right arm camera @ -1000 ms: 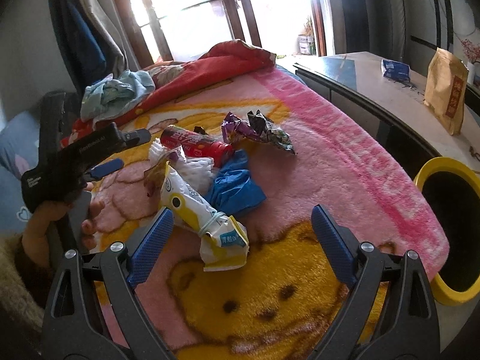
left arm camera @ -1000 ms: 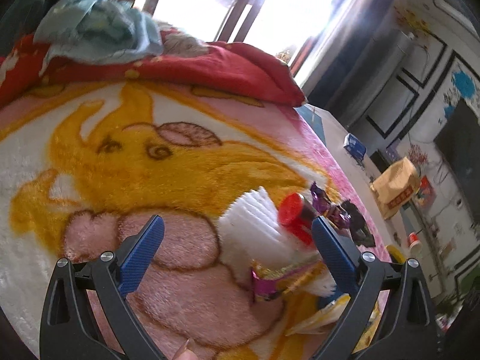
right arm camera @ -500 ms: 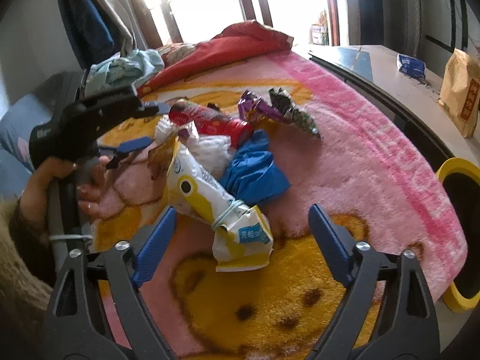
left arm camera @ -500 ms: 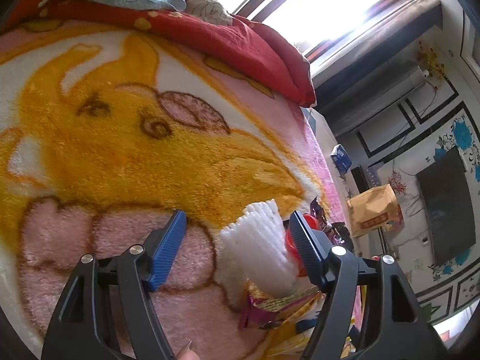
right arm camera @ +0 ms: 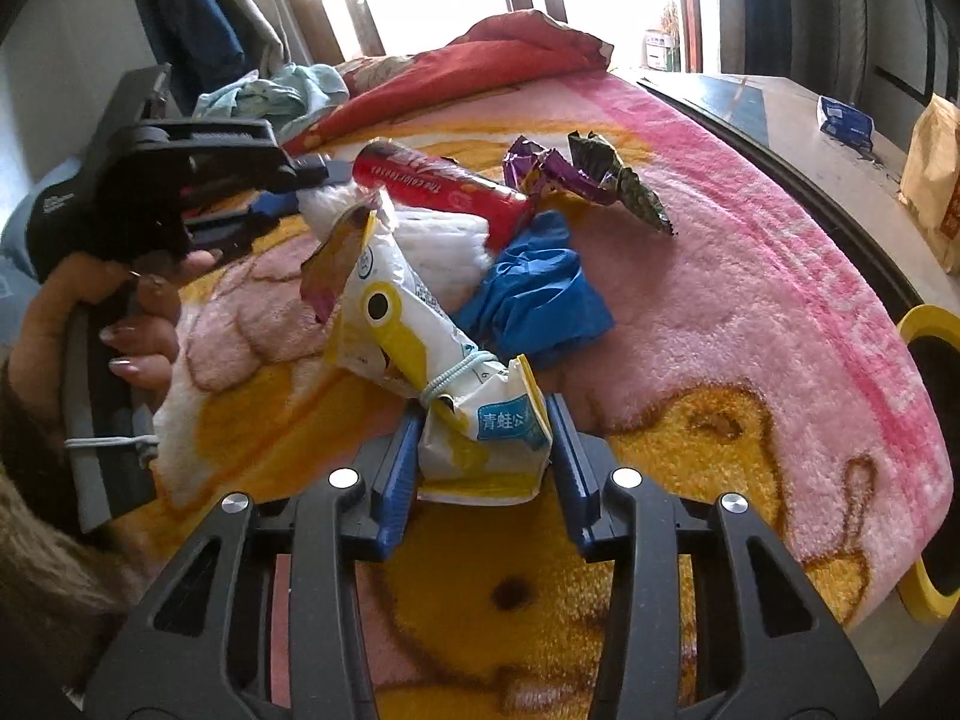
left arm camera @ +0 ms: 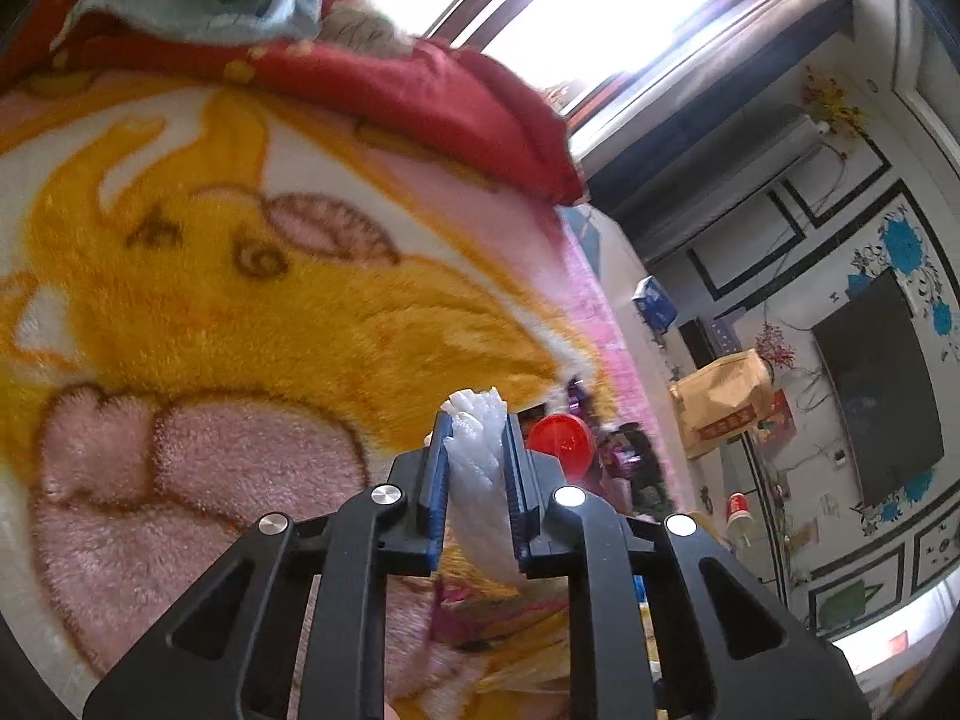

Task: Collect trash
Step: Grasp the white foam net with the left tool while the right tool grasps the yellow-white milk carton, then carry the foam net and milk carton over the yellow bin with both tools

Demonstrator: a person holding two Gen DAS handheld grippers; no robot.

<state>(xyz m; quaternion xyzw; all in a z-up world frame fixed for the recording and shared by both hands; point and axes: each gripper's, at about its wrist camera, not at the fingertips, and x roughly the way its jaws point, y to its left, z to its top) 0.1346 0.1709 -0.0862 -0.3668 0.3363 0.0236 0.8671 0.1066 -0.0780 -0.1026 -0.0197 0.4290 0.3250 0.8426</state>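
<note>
We note the left gripper closing on the white foam netting and the right gripper closing on the yellow-white snack bag, both atop the fleece blanket; our worry: entangled wrappers dragging along; yellow bin sits bedside, window glare behind.

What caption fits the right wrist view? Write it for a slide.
Right hand-held gripper closing on a white-and-yellow snack bag atop a trash pile on the pink blanket.
</note>
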